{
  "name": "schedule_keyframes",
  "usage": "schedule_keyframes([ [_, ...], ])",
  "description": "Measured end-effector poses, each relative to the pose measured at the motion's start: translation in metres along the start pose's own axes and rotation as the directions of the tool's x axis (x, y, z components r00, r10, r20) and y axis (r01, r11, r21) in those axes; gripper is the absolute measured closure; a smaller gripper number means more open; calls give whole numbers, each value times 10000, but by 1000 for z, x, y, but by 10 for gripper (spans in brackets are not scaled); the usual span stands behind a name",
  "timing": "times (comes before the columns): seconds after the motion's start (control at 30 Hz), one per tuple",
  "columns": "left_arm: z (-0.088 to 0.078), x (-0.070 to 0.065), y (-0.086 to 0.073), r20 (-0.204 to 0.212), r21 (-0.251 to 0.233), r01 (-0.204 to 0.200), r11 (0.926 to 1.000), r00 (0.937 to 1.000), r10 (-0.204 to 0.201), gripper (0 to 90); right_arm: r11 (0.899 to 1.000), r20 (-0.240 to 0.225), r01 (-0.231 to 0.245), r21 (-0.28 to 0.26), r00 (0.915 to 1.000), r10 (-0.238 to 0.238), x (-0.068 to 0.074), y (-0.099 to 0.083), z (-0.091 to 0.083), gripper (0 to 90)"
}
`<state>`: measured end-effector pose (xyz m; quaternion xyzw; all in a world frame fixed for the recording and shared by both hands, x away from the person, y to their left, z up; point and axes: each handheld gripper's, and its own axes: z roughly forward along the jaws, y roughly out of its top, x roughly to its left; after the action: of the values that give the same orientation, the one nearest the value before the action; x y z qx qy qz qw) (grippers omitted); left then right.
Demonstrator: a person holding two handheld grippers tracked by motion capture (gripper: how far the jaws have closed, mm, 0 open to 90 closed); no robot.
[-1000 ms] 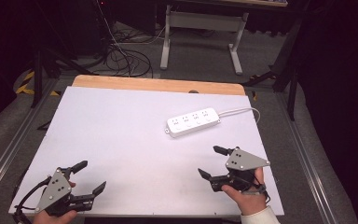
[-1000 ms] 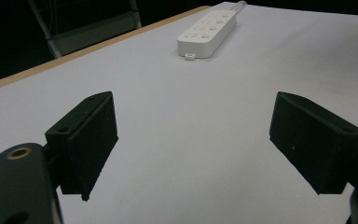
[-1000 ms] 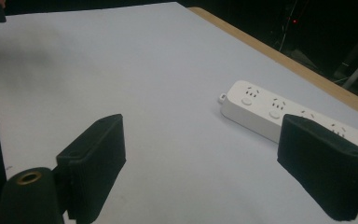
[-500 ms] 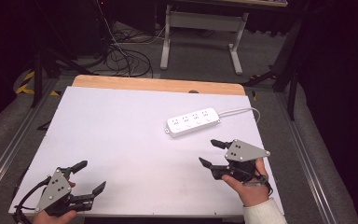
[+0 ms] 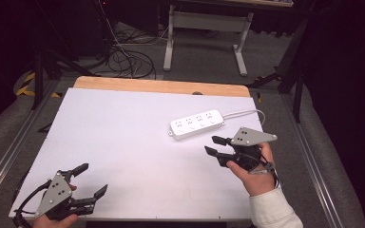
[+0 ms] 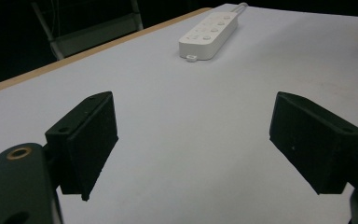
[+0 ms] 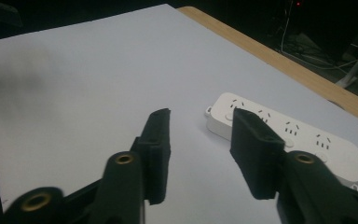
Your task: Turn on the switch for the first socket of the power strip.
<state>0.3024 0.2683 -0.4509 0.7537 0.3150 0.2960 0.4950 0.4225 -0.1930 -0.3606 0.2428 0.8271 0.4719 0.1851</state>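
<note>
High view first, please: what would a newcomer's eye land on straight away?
Probably the white power strip, the one item lying on the white table, right of centre with its cord running off to the right. Next, the right gripper, open and empty, just short of the strip, while the left gripper waits open at the near left corner.

White on white, with black in your hands

You have a white power strip (image 5: 197,125) with small dark socket marks and a pale grey-white cord (image 5: 245,113) lying on a plain white worktop (image 5: 123,137) whose far edge shows a light wood-coloured band. Your left hand-held gripper (image 5: 89,180) and right hand-held gripper (image 5: 214,145) are black, each topped by a grey plate, with brass-coloured rings at the joints. Your right sleeve (image 5: 271,211) is off-white; the floor (image 5: 204,61) is dull grey.
</note>
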Motion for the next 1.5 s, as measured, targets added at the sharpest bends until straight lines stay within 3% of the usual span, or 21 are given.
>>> schedule_keyframes([
  [0.17,-1,0,0,-54,-22,-41,10000,10000,41,160,9993,167,374,-28,9992,-374,-10,8,3,670],
  [0.23,-1,-1,0,-46,-41,13,10000,10000,-13,161,9998,97,112,-152,9999,-110,-16,10,6,752],
  [0.27,-1,-1,0,-48,-38,0,10000,10000,0,161,9998,97,112,-152,9999,-110,-16,10,6,752],
  [0.33,-1,-1,0,-48,-44,-14,10000,10000,14,161,9992,85,-387,-111,9992,388,-23,12,10,810],
  [0.5,-1,-1,0,-80,-53,-42,10000,10000,41,161,9990,281,-217,379,9994,207,-31,16,17,900],
  [0.9,-1,-1,0,-54,-34,-78,10000,10000,78,161,9972,1041,-544,506,9934,489,-64,17,44,900],
  [1.17,0,-1,0,-11,3,-70,10000,10000,70,161,9951,1293,-900,422,9881,838,-80,12,58,900],
  [1.5,1,-1,0,-31,55,-142,9999,9999,142,160,9947,1471,-880,537,9859,793,-94,7,74,900],
])
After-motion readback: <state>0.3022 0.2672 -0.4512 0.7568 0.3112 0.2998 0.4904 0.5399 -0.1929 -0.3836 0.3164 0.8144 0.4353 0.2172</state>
